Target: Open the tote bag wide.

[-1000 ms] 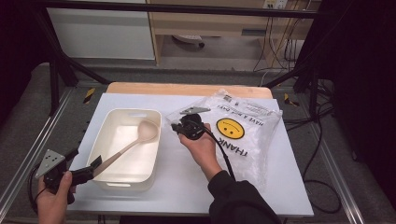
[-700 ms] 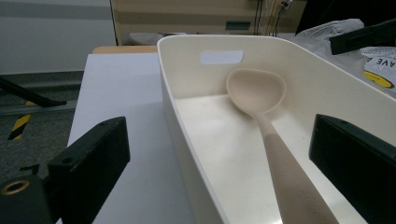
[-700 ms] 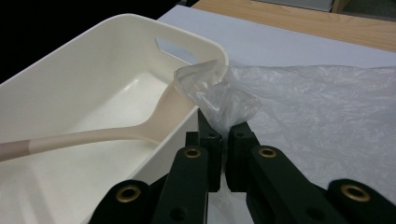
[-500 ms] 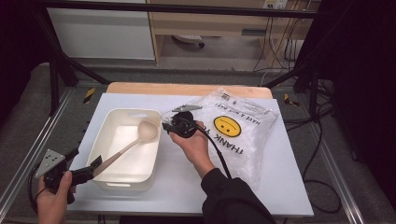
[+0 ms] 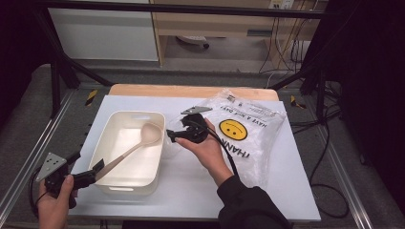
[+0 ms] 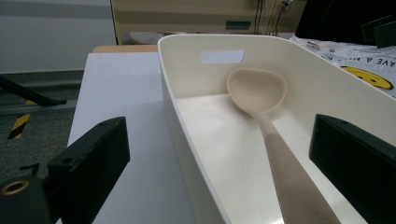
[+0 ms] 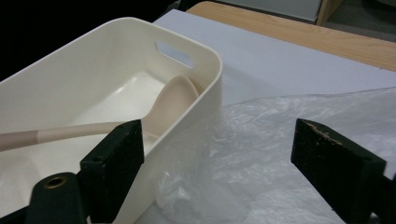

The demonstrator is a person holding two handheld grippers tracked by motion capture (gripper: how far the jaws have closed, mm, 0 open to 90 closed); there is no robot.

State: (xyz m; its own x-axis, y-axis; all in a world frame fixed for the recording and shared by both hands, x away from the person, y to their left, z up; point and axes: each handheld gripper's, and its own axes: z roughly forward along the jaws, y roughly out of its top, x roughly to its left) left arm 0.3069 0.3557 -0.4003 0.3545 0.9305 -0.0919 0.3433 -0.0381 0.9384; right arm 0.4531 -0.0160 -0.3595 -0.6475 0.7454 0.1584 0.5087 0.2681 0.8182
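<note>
Since the earlier frames, the right hand-held gripper (image 5: 173,137) has shifted leftward from over the plastic bag (image 5: 248,131) toward the white tub (image 5: 128,183), and its jaws have just been opening; they now stand wide with nothing pinched between them. In the right gripper view the 2 black jaws frame a crumpled, clear corner of the plastic bag lying on the bench (image 5: 191,191) right against the tub's outer wall, but the pads do not press on it. The left hand-held gripper (image 5: 93,171) has kept its place at the near left corner of the bench.

The left hand-held gripper's jaws also stand wide. In the left gripper view the handle of the beige spoon (image 6: 275,135) runs up between them, and it touches neither pad. From the high view the jaw tips sit at the handle's end, just outside the tub's near left corner; whether they touch the handle there I cannot tell.

The spoon lies slanted in the tub, its bowl up near the far right corner beside the handle slot and its handle reaching back over the near left rim. The tub sits on the left half of the white bench. The plastic bag, printed with a yellow smiley face (image 5: 232,129) and black lettering, lies flat on the right half, with 1 loose corner bunched against the tub. A person's right hand (image 5: 205,148) holds the right hand-held gripper above that corner, its cable trailing back along the dark sleeve (image 5: 248,205).
</note>
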